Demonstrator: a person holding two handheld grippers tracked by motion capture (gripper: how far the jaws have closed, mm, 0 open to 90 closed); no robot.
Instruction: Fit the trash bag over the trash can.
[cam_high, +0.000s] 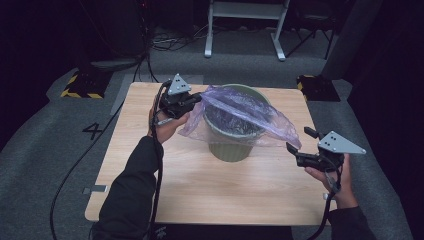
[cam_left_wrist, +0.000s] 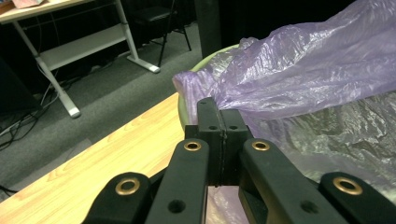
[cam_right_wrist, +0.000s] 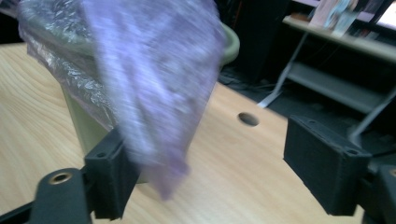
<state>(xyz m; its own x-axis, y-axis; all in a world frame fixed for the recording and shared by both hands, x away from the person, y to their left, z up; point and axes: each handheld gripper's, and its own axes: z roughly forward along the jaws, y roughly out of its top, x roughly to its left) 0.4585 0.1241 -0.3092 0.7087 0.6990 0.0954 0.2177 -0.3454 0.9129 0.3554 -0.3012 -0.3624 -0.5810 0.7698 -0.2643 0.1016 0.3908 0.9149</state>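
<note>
Nearest the lens: left gripper (cam_left_wrist: 219, 135) clamped tight on thin purple bag (cam_left_wrist: 299, 70) film at the bin's 10 o'clock rim. Right gripper (cam_right_wrist: 224, 182) spread wide at 4 o'clock, bag corner draped against one pad, not pinched. Advised: re-grip that corner first, then stretch film evenly over rim. Crinkly, glossy, translucent plastic; round olive-green bin (cam_high: 231, 150), matte and tapered, centred on pale wood-grain table (cam_high: 200, 185).
</note>
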